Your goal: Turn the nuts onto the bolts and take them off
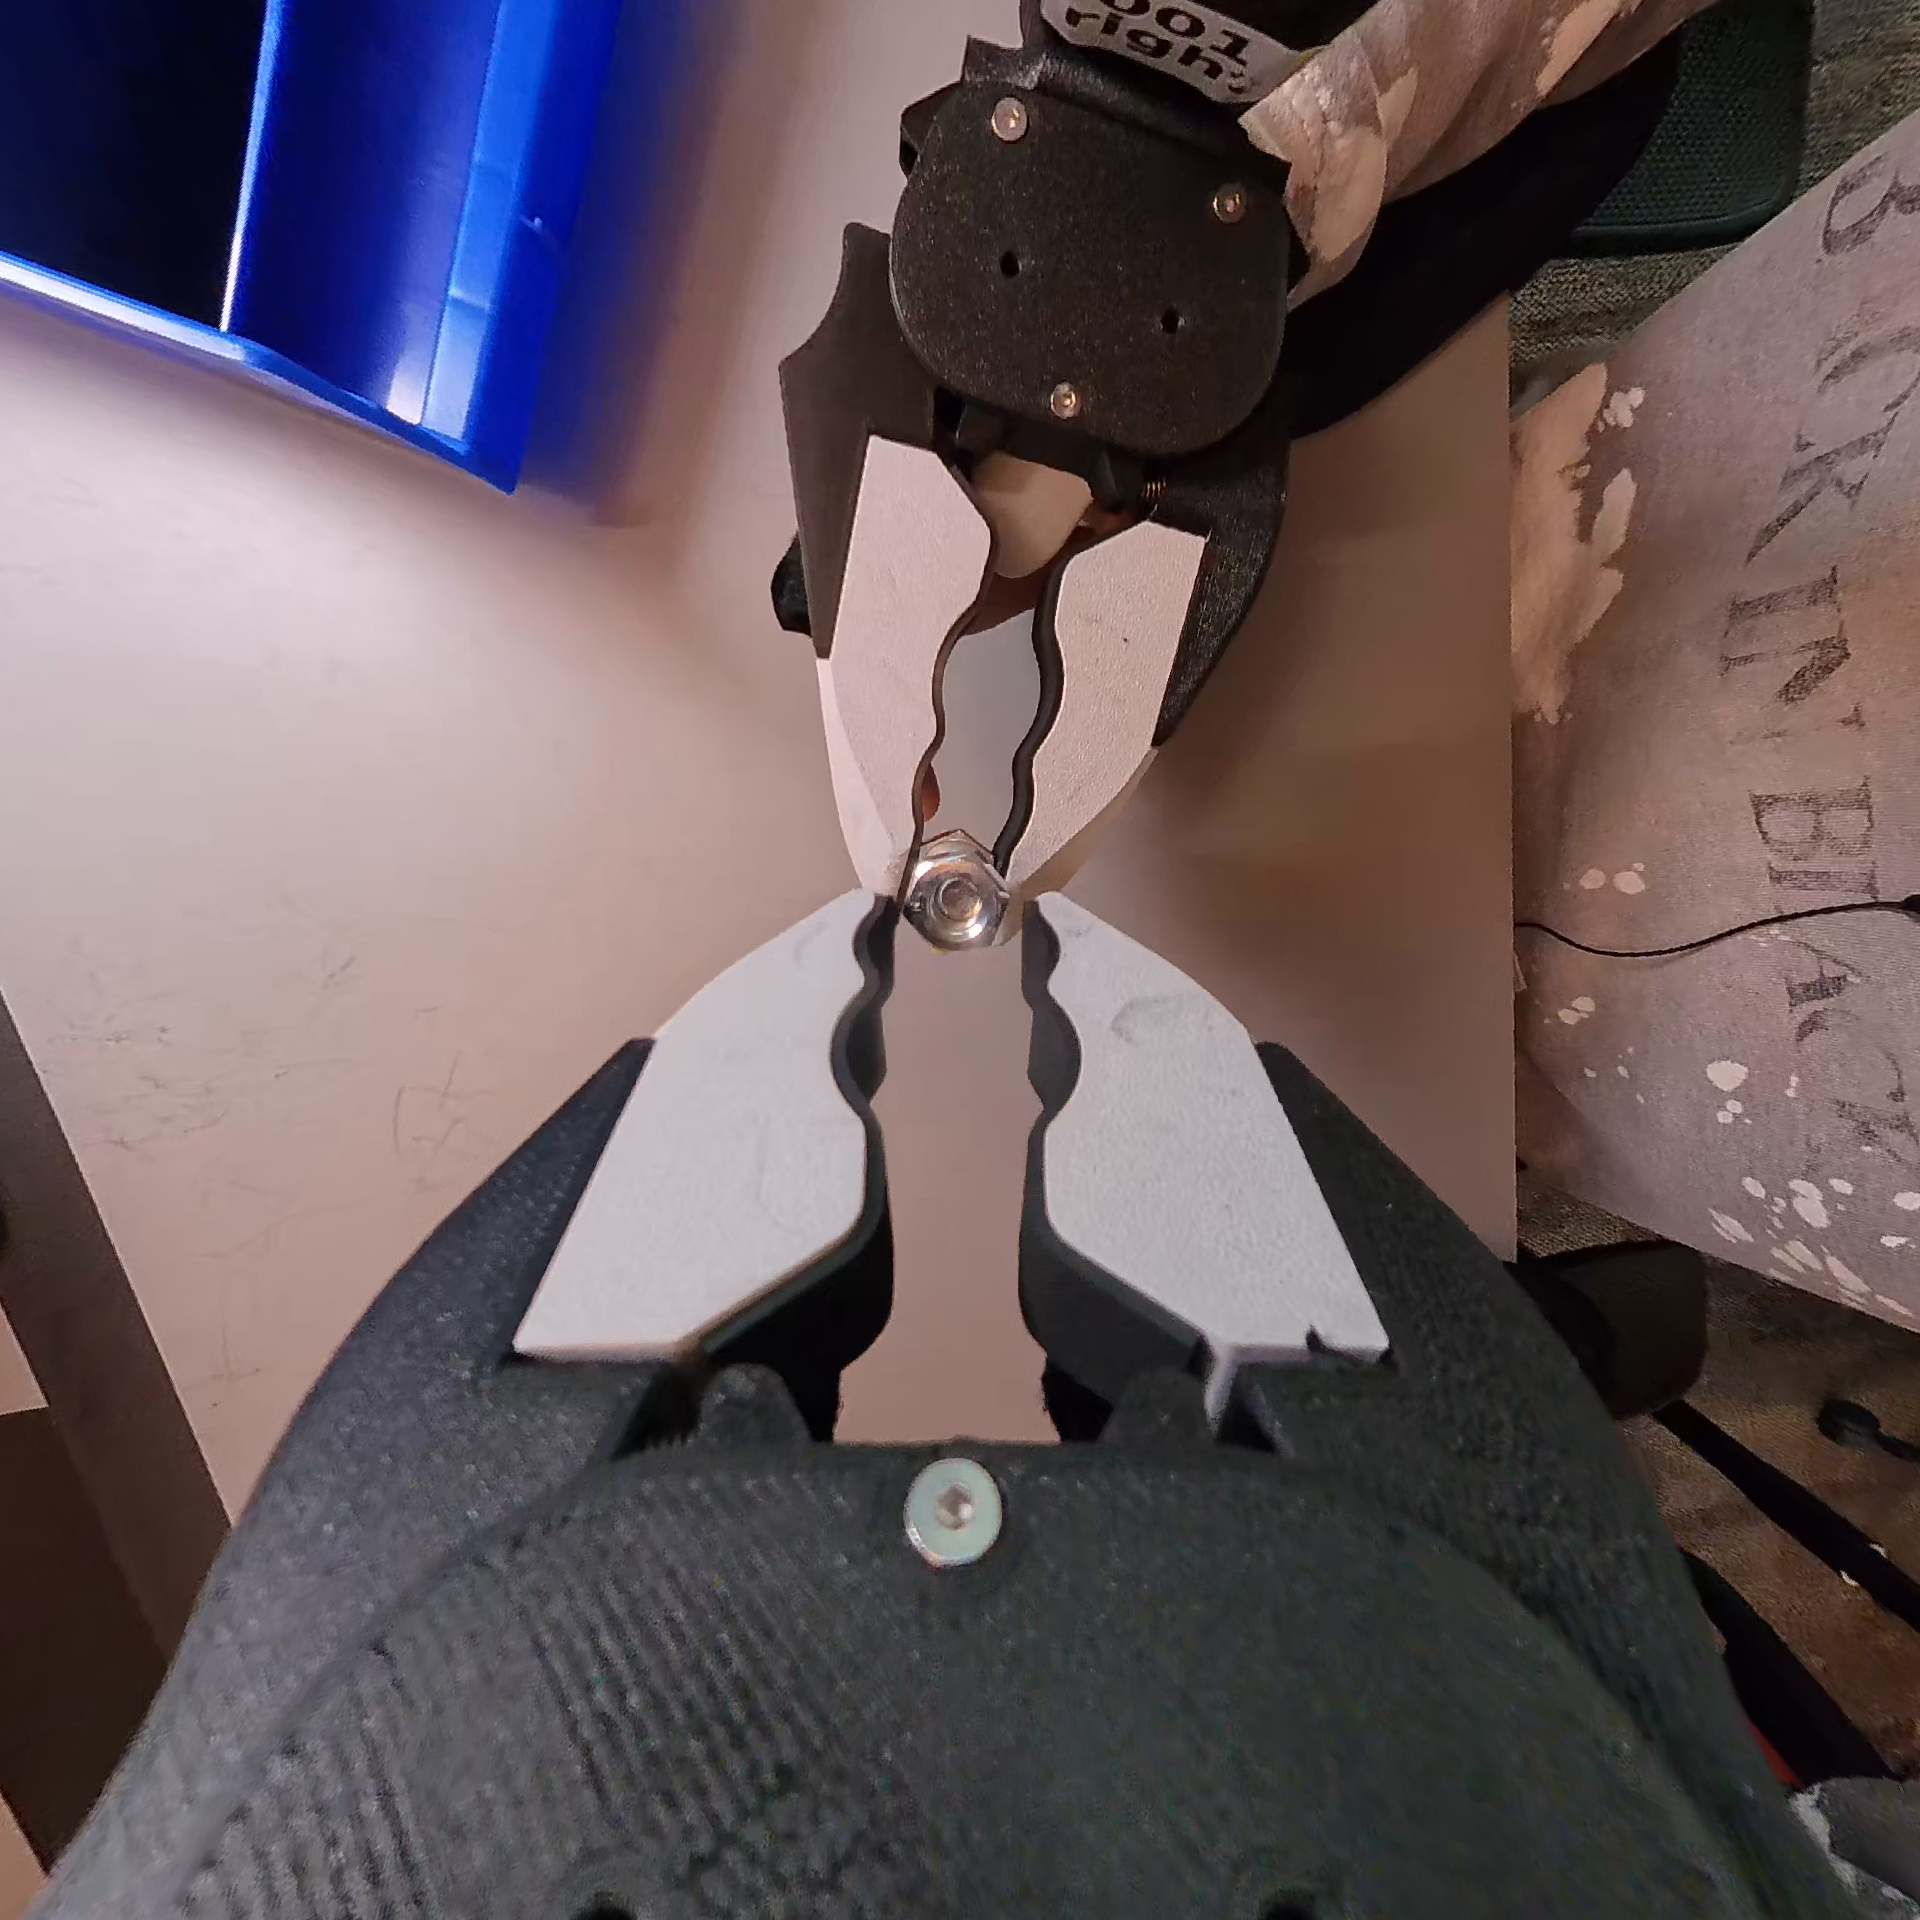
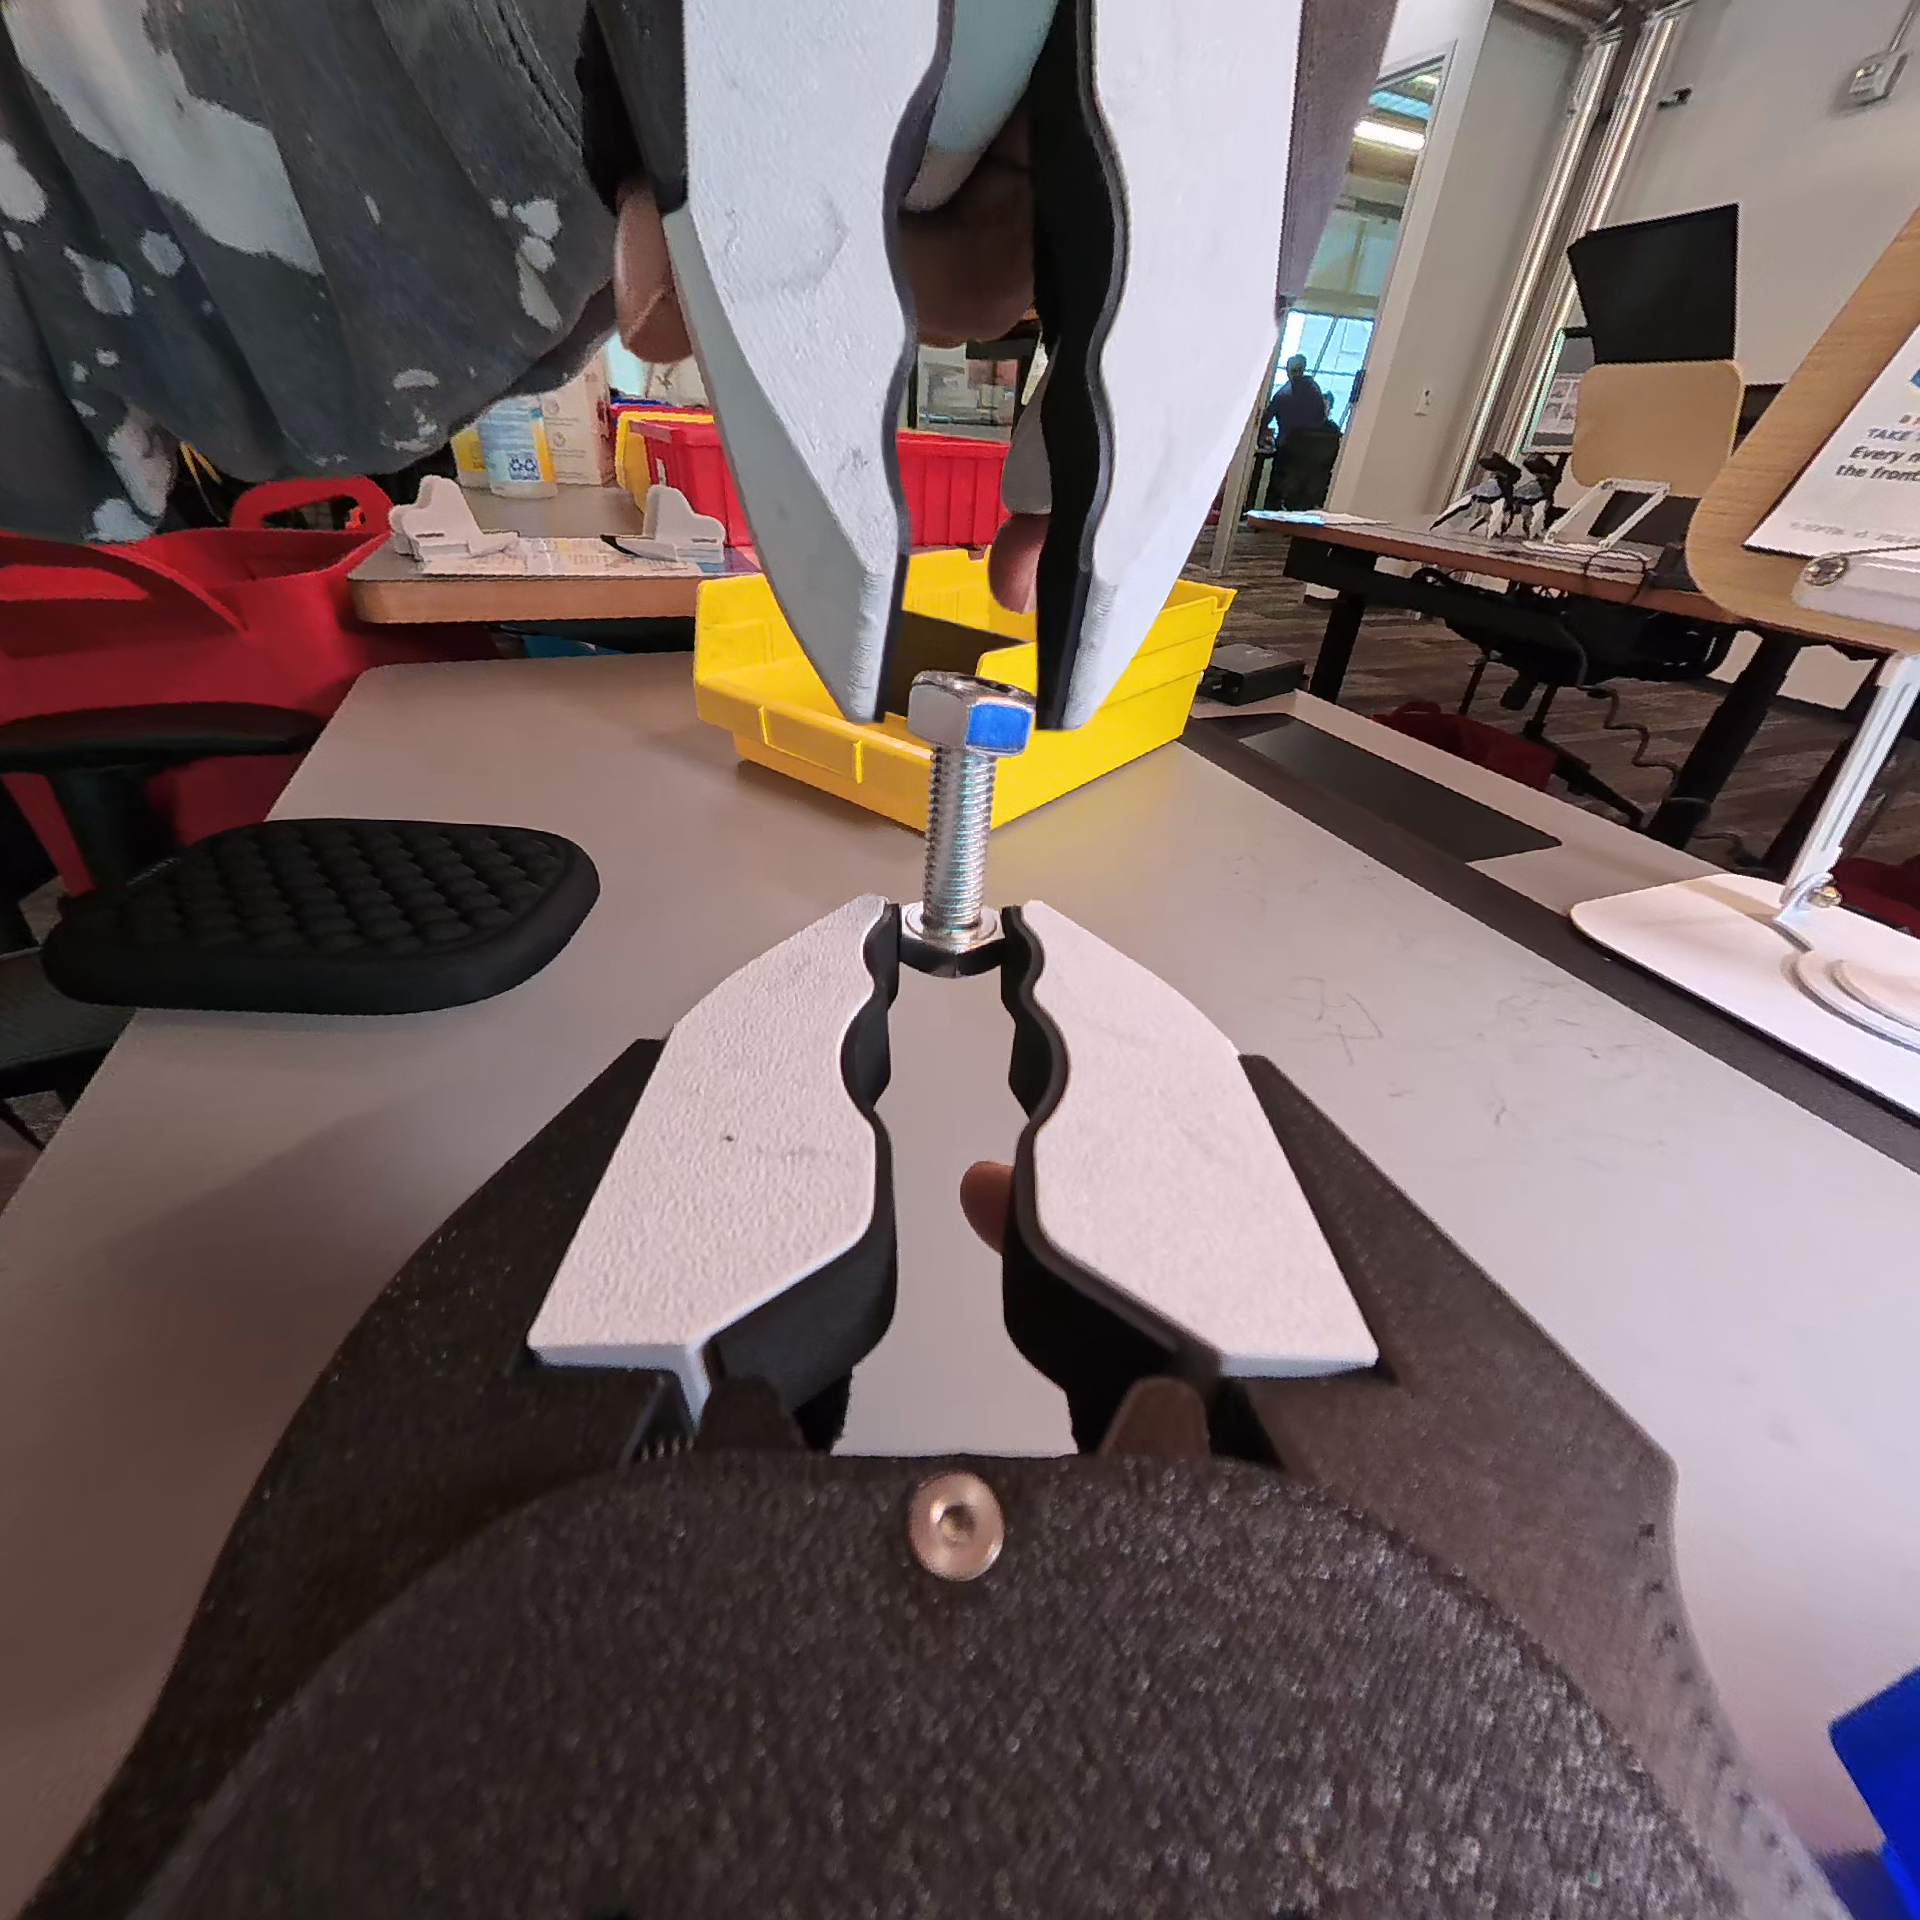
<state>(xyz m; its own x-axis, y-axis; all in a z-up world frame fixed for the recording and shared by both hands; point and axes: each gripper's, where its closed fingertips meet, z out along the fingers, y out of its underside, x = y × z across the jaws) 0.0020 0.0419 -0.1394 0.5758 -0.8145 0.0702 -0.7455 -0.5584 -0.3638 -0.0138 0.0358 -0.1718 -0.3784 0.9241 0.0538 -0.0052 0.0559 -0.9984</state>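
Above the pale table (image 2: 1299,1039), we find both grippers meeting at one bolt (image 2: 964,821). From the right wrist view, the right gripper (image 2: 951,940) has its tips clamped on a nut (image 2: 948,948) at the lower end of the bolt's thread. The bolt stands upright from the nut, hex head on top.

The left gripper (image 2: 961,712) comes down from above. Its two tips sit on either side of the bolt head; a sliver of gap shows on the left tip, so we cannot tell whether it is gripping or just bracketing the head.

From the left wrist view we look straight down on the bolt head (image 1: 954,902). It lies between the left gripper's tips (image 1: 954,920), with the right gripper (image 1: 951,868) reaching in from the far side.

A yellow bin (image 2: 831,717) sits on the table behind the bolt. A blue bin (image 1: 395,260) stands near the table's far left in the left wrist view. A black padded armrest (image 2: 322,914) lies left of the table.
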